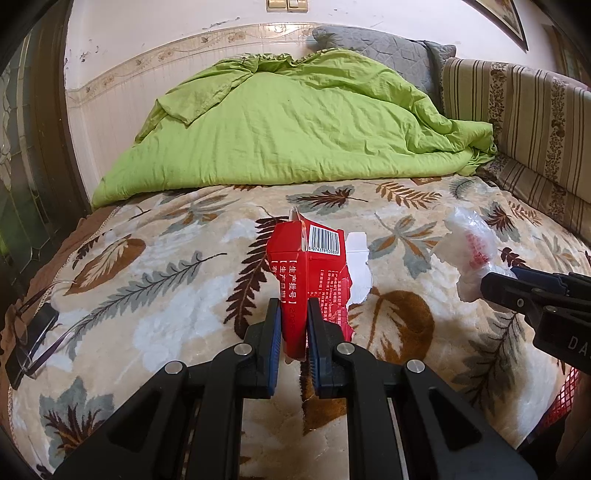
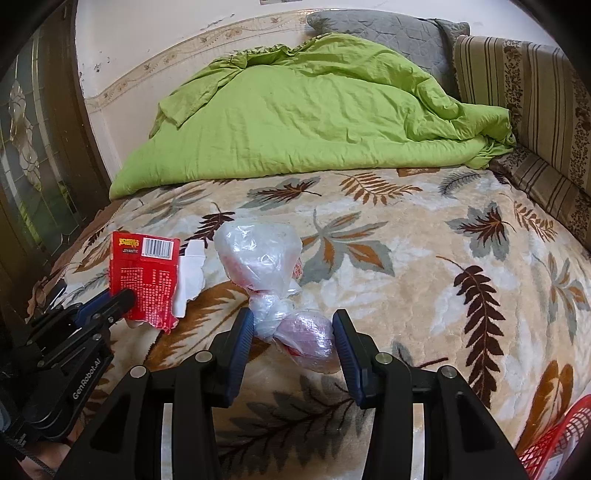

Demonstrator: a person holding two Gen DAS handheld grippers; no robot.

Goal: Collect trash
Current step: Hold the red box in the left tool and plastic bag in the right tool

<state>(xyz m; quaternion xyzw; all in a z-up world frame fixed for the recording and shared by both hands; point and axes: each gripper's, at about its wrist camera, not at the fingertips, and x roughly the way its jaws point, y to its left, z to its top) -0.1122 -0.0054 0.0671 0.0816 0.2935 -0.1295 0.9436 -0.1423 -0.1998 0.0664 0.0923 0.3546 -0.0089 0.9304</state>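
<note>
The left claw (image 1: 293, 306) pinches a torn red carton (image 1: 310, 273), lifted over the leaf-patterned bed (image 1: 166, 280). To its right, the right claw (image 2: 293, 321) clamps a knotted plastic bag (image 2: 266, 266). A red basket (image 2: 554, 443) sits near right.

Home bedroom. Bed with leaf-print blanket (image 1: 177, 266), crumpled green duvet (image 1: 288, 125) at the far end, grey pillow (image 1: 384, 48) against the far wall. Striped cushions (image 1: 524, 122) along the right. Glasses (image 1: 33, 332) near left. Framed picture (image 1: 506, 18) top right, probably; only a corner shows.
</note>
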